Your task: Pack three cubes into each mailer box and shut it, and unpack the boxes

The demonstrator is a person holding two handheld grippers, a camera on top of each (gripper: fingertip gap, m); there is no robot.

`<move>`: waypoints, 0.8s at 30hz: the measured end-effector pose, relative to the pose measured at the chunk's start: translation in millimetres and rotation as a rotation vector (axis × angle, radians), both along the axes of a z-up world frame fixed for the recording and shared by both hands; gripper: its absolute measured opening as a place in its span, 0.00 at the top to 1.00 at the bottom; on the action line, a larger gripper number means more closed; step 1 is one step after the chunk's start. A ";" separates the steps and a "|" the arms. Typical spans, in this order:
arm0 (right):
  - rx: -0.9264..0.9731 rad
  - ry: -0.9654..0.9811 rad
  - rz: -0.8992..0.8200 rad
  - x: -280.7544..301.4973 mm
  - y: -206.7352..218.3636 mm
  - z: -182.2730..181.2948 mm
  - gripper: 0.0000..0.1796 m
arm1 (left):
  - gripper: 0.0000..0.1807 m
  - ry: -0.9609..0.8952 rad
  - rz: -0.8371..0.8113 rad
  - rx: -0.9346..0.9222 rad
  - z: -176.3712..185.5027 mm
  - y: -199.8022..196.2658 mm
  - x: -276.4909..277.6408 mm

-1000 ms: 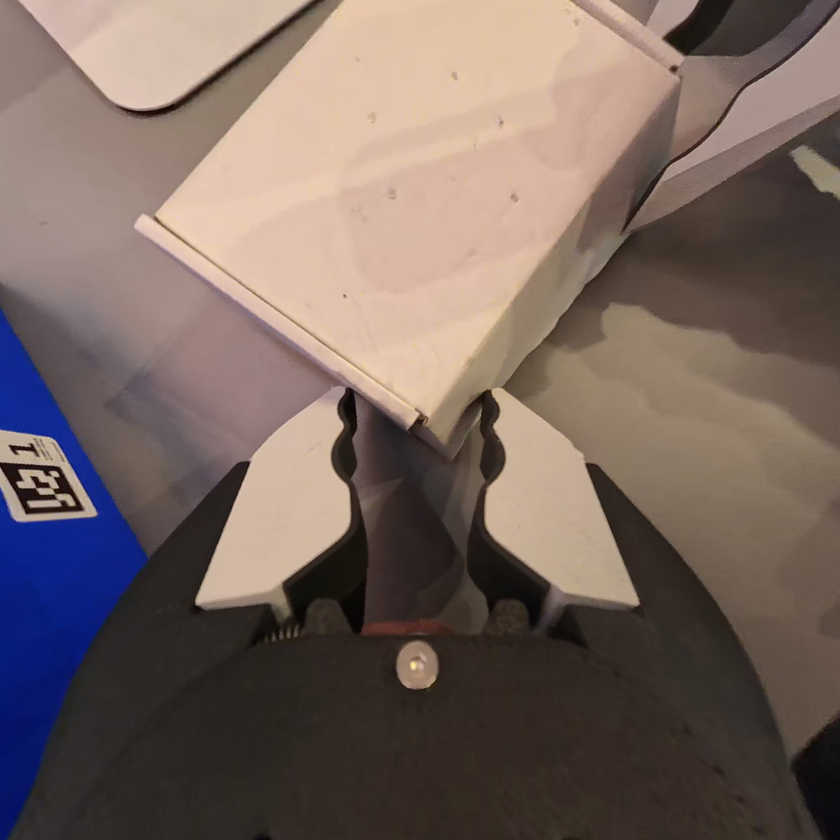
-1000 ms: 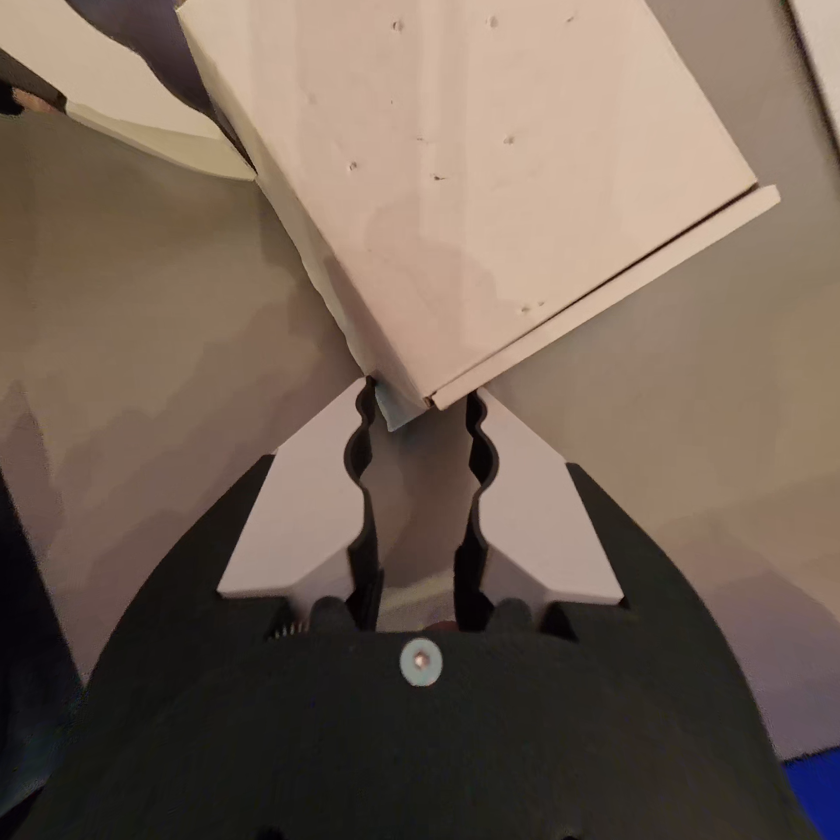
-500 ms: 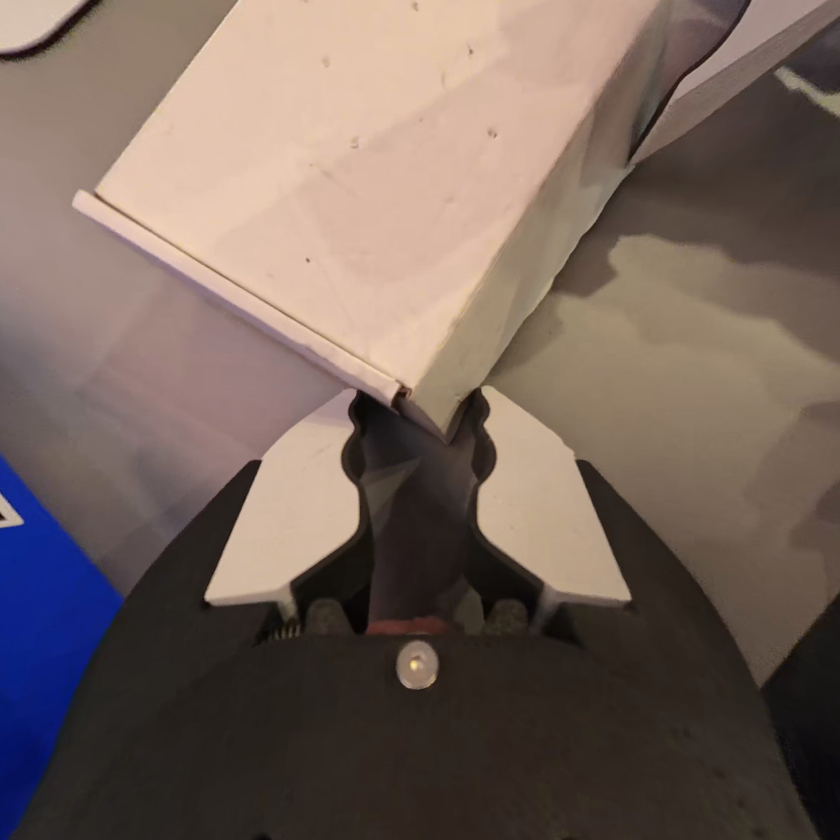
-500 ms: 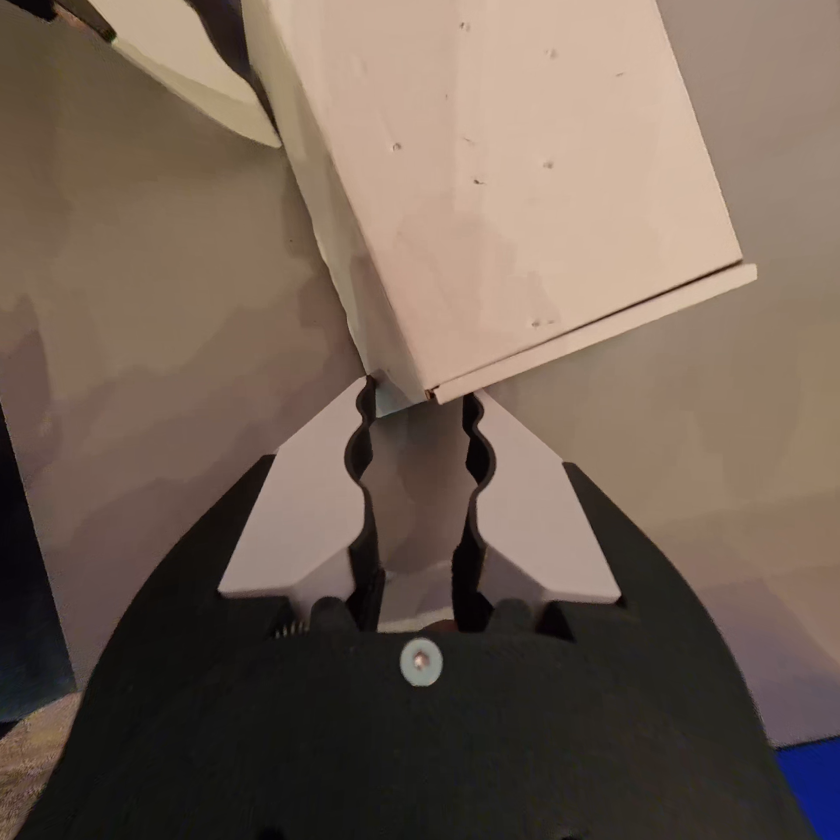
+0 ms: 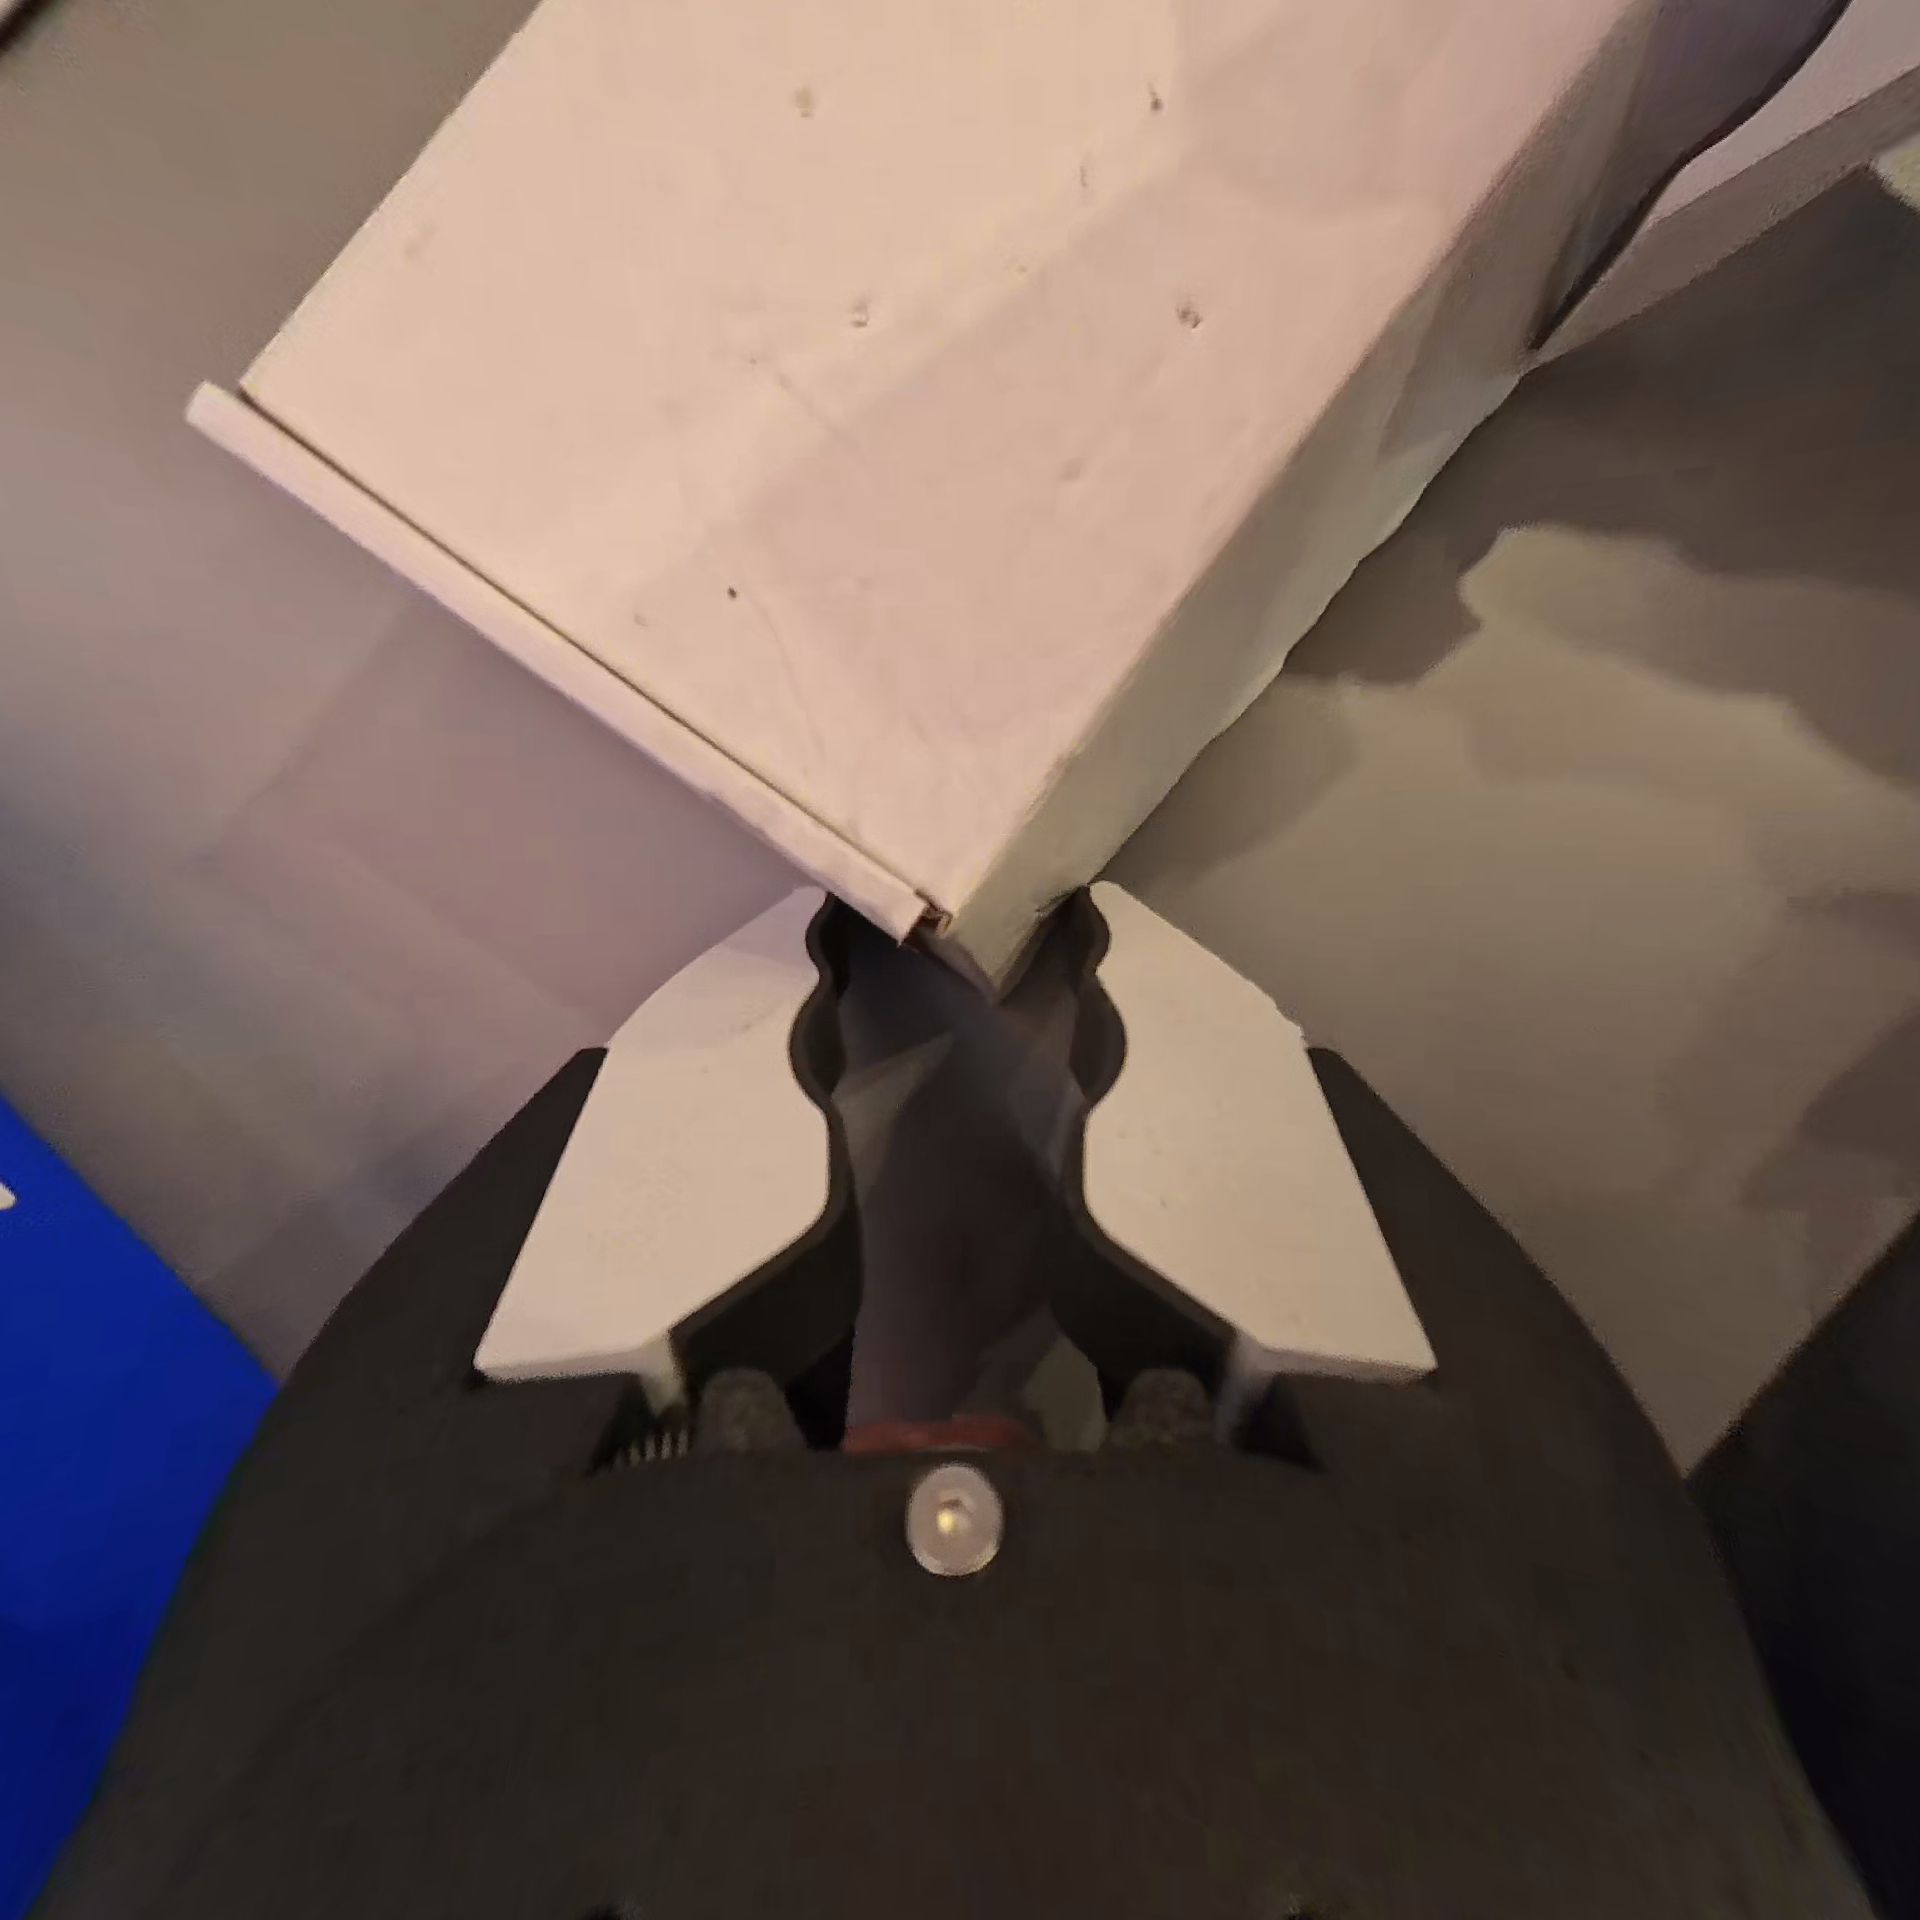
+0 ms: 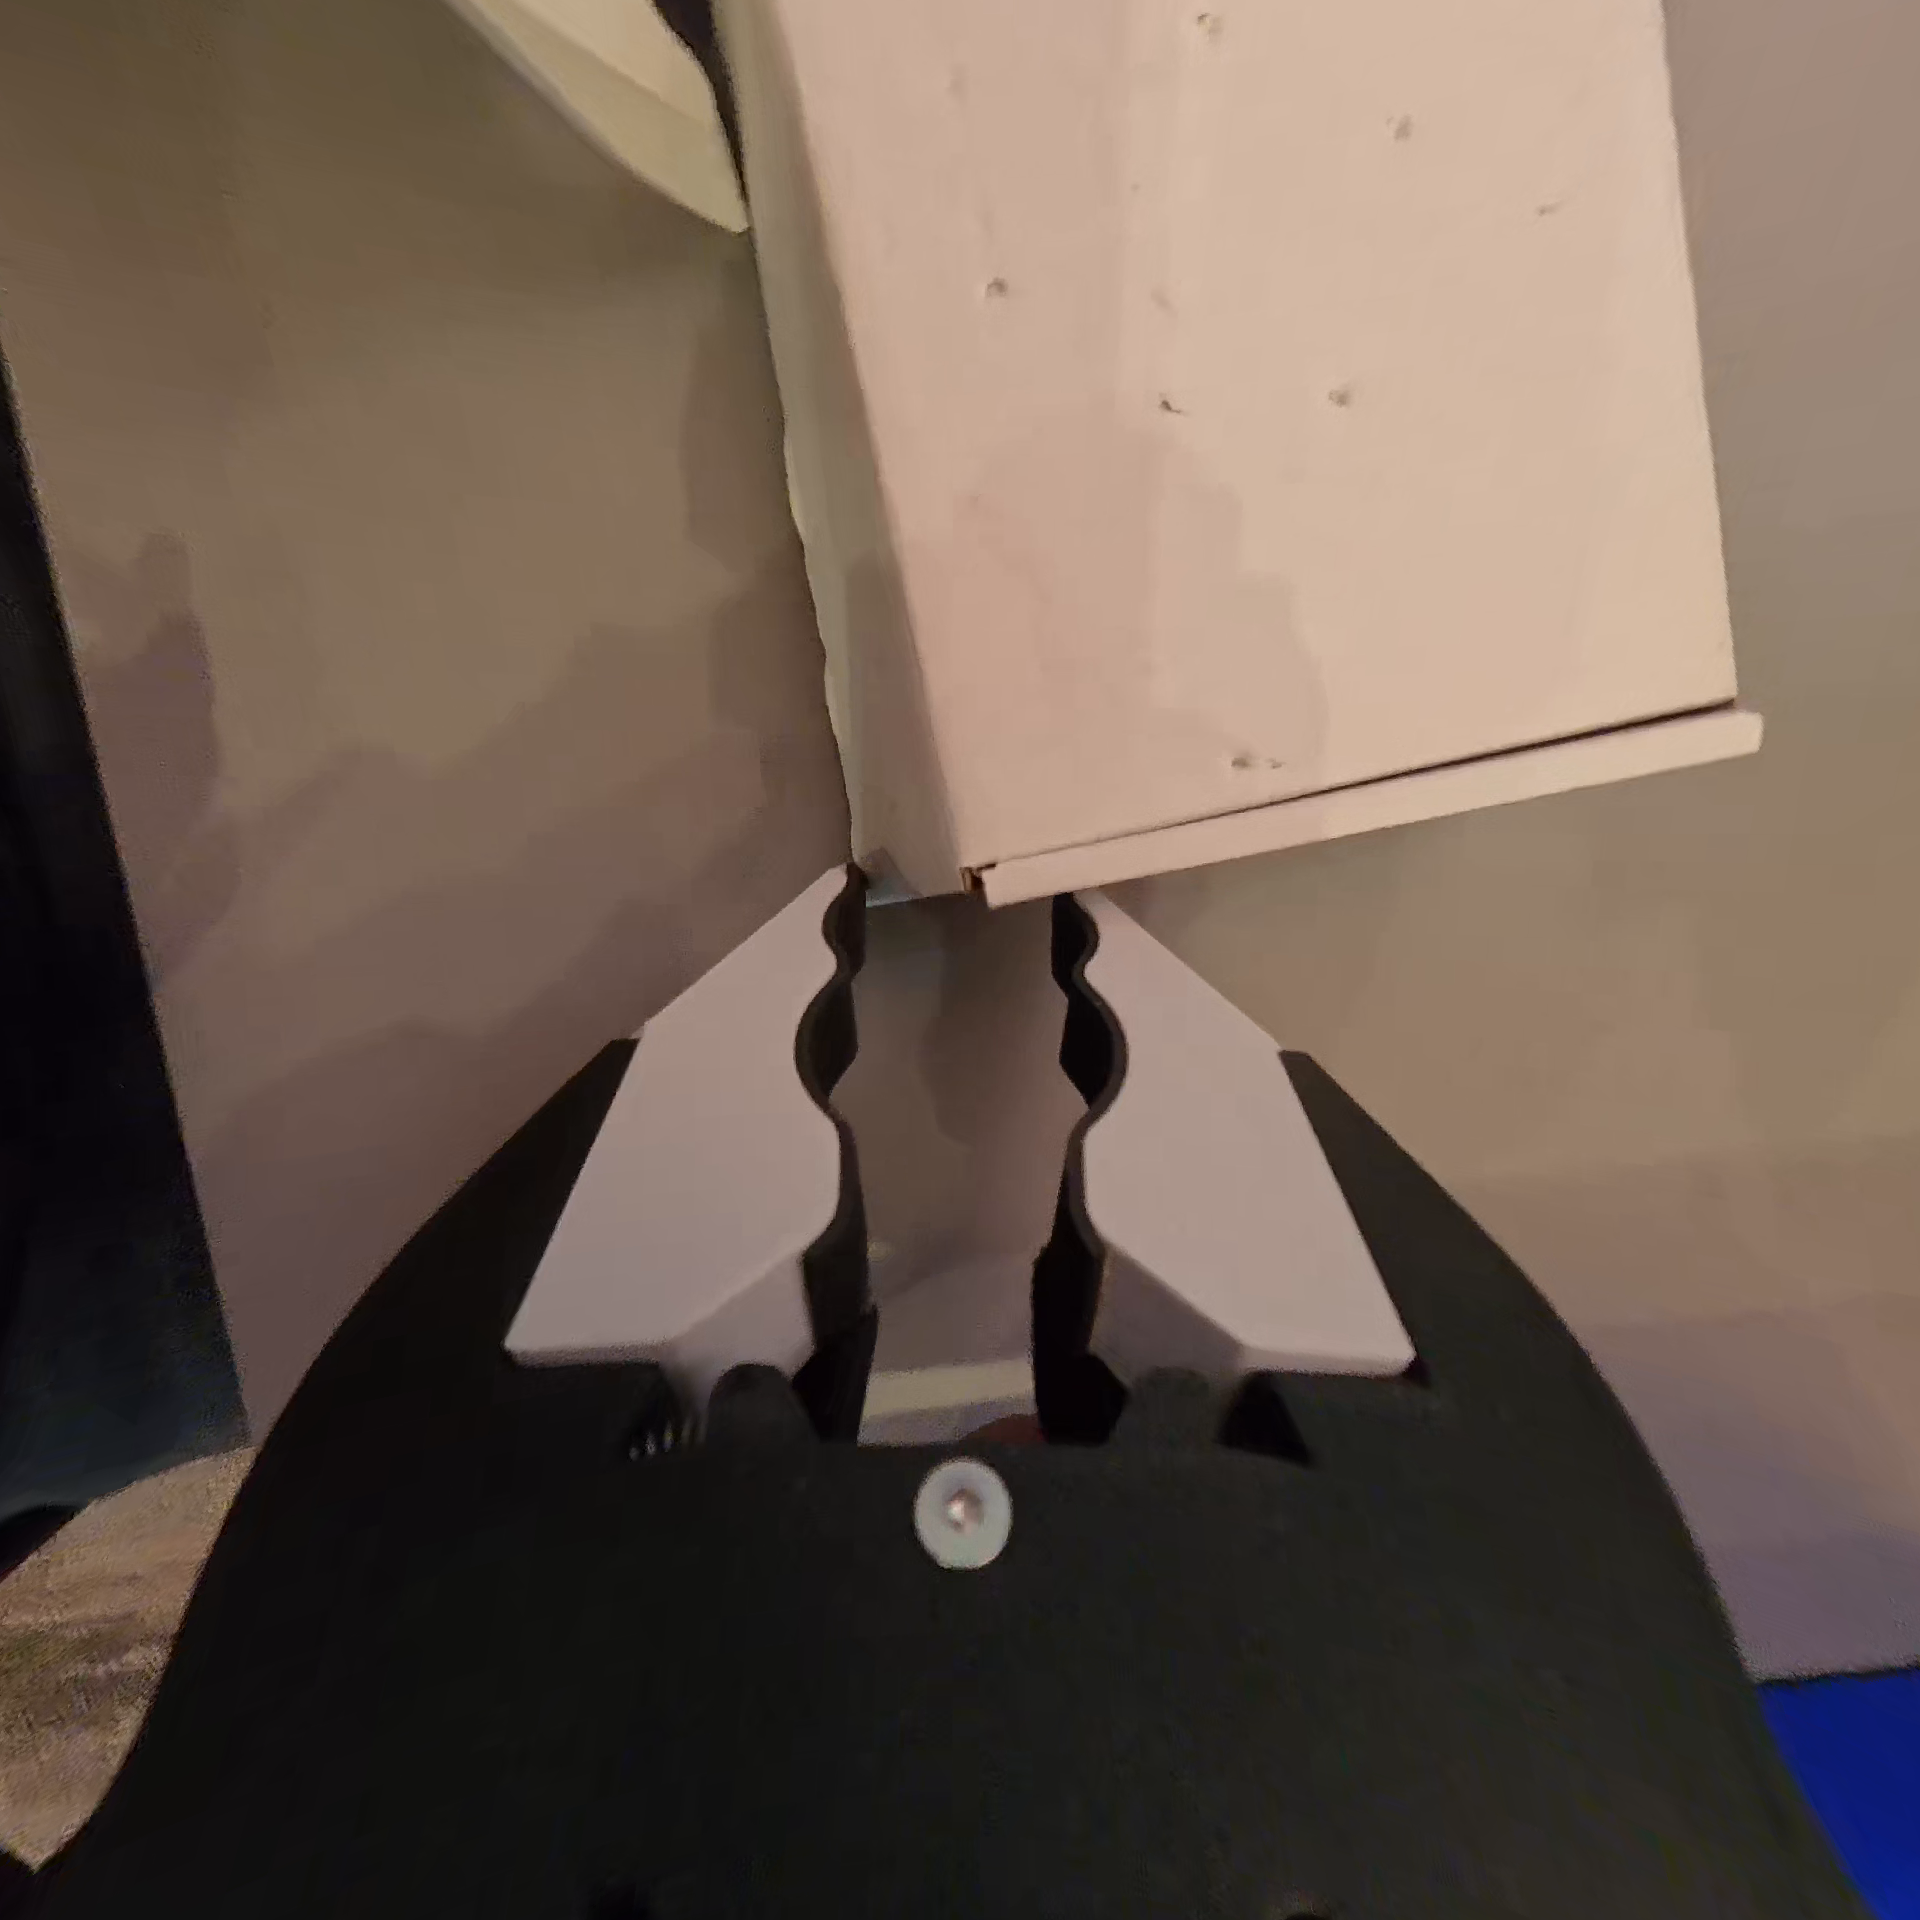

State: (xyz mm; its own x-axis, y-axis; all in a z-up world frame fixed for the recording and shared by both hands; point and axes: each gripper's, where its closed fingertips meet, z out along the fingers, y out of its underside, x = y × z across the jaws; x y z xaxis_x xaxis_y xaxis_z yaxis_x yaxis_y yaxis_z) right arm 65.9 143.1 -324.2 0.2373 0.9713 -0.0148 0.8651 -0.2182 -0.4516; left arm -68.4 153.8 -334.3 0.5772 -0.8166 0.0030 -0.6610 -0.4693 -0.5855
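A closed white mailer box (image 5: 831, 416) fills the upper part of both wrist views, with its front flap edge showing as a narrow strip. My left gripper (image 5: 956, 914) is shut on the box's near corner, which sits between its fingertips. My right gripper (image 6: 958, 899) is shut on another near corner of the same box (image 6: 1299, 468). The other gripper's white finger shows at the far side of the box in the left wrist view (image 5: 1766, 156) and in the right wrist view (image 6: 623, 104). No cubes are in view.
The grey table top (image 5: 1558, 831) lies under the box. A blue thing (image 5: 94, 1455) lies at the lower left, and it also shows in the right wrist view (image 6: 1849, 1766). A dark edge (image 6: 62, 935) and speckled floor (image 6: 83, 1558) are at the left.
The box has turned between the two grippers and moved over the table. The blue thing with its tag has slid out to the left, and a flat white piece at top left has left the view.
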 end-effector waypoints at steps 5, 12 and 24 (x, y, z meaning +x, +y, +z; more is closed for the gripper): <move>0.053 -0.038 -0.036 11.6 6.2 2.4 0.72 | 0.76 -0.036 -0.018 -0.029 1.2 -10.8 -0.2; 0.057 -0.031 0.056 2.4 15.4 -5.9 0.74 | 0.73 -0.004 -0.031 0.006 -0.3 0.6 4.3; 0.062 -0.085 0.073 5.0 20.8 -8.8 0.86 | 0.77 0.024 -0.018 0.046 -0.5 12.9 3.7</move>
